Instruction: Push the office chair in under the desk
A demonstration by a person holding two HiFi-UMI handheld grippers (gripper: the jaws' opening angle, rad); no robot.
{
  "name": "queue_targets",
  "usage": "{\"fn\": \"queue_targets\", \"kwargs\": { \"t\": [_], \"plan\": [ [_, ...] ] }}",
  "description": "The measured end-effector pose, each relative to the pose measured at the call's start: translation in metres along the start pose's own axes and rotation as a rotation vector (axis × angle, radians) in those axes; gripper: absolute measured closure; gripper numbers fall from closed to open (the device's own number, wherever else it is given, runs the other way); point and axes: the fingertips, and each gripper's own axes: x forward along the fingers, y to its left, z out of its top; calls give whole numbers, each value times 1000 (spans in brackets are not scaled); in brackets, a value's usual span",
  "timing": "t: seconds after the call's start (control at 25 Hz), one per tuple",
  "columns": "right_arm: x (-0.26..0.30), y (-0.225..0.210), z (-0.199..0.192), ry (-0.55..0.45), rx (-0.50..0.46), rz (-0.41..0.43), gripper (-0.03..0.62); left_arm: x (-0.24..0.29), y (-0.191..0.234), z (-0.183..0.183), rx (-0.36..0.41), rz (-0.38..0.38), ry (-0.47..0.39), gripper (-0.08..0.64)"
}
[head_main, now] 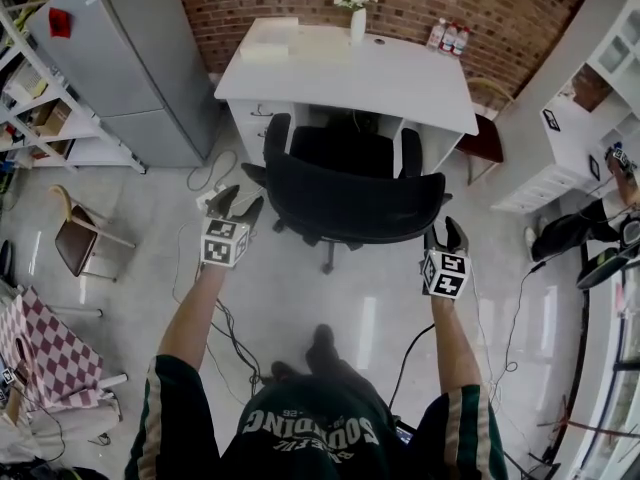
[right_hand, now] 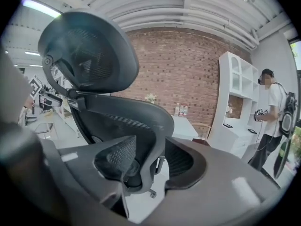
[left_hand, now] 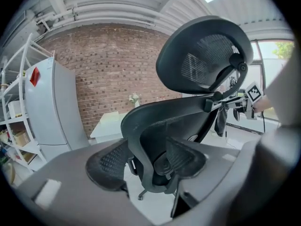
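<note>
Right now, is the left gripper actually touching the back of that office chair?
Cannot tell. The left gripper view shows the edge of the backrest standing between the jaws of the left gripper, but black against black hides whether they press on it.

The person wears a dark jersey point(head_main: 310, 433) with white lettering across the back and green short sleeves point(head_main: 165, 408) striped white. Beyond the jersey, the left gripper point(head_main: 240, 198) and right gripper point(head_main: 445, 230) each have black mesh-textured jaws and a white cube of black square markers
</note>
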Motion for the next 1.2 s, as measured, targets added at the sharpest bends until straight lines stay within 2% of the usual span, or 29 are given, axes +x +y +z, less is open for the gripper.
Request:
{"fn": "queue_targets", "kwargs": {
  "t": [0.16, 0.28, 0.56, 0.68, 0.88, 1.2],
  "plan": [
    [-32, 20, 13, -37, -13, 25, 477, -31, -12, 10, -23, 2, -56, 333],
    [-59, 37, 22, -66, -26, 33, 508, -55, -24, 20, -57, 6, -97, 388],
    [-117, 74, 44, -144, -40, 52, 545, -105, -64, 39, 12, 0, -170, 551],
    [-139, 90, 49, -178, -56, 78, 591, -119, -85, 38, 17, -22, -175, 551],
    [-169, 114, 53, -214, -59, 96, 592, -142, -108, 34, 22, -57, -177, 551],
    [-188, 139, 45, -204, -80, 126, 592, -169, -121, 29, 24, -73, -185, 551]
  ]
}}
